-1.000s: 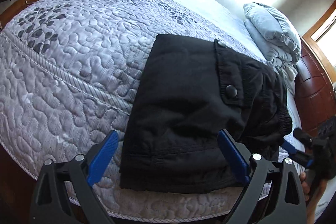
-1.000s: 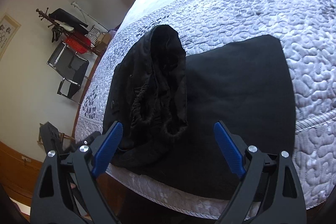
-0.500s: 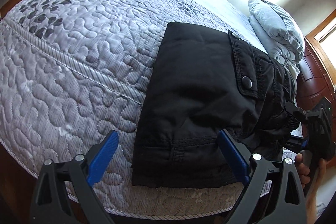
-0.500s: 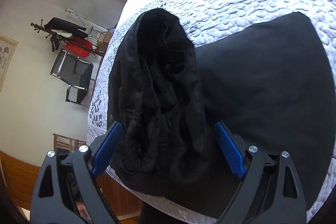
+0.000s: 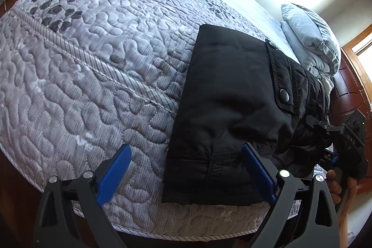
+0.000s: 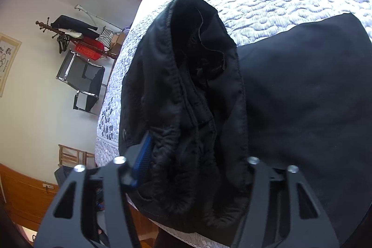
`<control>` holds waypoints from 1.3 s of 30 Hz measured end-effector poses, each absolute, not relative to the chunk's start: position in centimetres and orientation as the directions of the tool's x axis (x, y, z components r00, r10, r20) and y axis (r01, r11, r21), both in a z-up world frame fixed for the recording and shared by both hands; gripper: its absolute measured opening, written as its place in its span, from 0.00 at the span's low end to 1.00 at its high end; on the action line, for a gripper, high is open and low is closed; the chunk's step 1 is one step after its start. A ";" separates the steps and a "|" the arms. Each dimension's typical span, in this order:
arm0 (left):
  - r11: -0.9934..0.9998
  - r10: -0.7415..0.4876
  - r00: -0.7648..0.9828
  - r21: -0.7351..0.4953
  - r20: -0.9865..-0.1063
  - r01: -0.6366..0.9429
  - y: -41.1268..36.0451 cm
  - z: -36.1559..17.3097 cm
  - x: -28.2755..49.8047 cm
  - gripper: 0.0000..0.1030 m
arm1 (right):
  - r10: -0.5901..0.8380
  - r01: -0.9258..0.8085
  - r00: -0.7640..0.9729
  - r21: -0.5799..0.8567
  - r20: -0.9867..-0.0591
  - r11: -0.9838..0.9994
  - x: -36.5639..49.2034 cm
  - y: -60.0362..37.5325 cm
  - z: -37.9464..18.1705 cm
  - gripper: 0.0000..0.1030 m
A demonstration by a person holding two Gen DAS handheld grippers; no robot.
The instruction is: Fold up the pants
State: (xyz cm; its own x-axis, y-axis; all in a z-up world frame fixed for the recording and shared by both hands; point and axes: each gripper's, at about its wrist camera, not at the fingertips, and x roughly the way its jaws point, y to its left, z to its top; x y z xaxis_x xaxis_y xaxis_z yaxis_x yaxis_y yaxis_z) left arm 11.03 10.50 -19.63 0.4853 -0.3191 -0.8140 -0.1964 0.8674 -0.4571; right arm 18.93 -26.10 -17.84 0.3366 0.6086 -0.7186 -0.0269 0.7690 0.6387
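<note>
Black pants (image 5: 232, 104) lie folded on the grey quilted bed (image 5: 93, 62), near its front edge, pocket flap with a snap button on top. My left gripper (image 5: 186, 169) is open and empty, its right finger over the hem corner. In the right wrist view the bunched waistband (image 6: 193, 131) fills the space between my right gripper's (image 6: 195, 155) fingers; the right fingertip is buried in cloth. The right gripper also shows in the left wrist view (image 5: 325, 131), pressed into the waistband end.
Folded grey pillows (image 5: 309, 38) lie at the head of the bed. A wooden headboard (image 5: 348, 90) stands at right. A chair (image 6: 81, 80) and a coat rack (image 6: 69, 34) stand by the wall past the bed's far side.
My right gripper has moved forward onto the waistband, and cloth now sits between its fingers. My left gripper has shifted left and slightly back; the pants lie further right in its view.
</note>
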 end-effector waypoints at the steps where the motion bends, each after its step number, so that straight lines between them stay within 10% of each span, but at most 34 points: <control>1: 0.866 -0.320 0.484 -0.458 -0.815 -0.199 10.5 -19.7 11.0 0.93 | 0.609 -0.035 0.337 0.637 -0.718 0.770 18.9 -26.1 -17.7 0.36; 39: 0.857 -0.355 0.529 -0.494 -0.771 -0.144 8.6 -15.4 10.9 0.93 | 0.640 -0.167 0.458 0.647 -0.617 0.744 15.4 -32.6 -4.9 0.22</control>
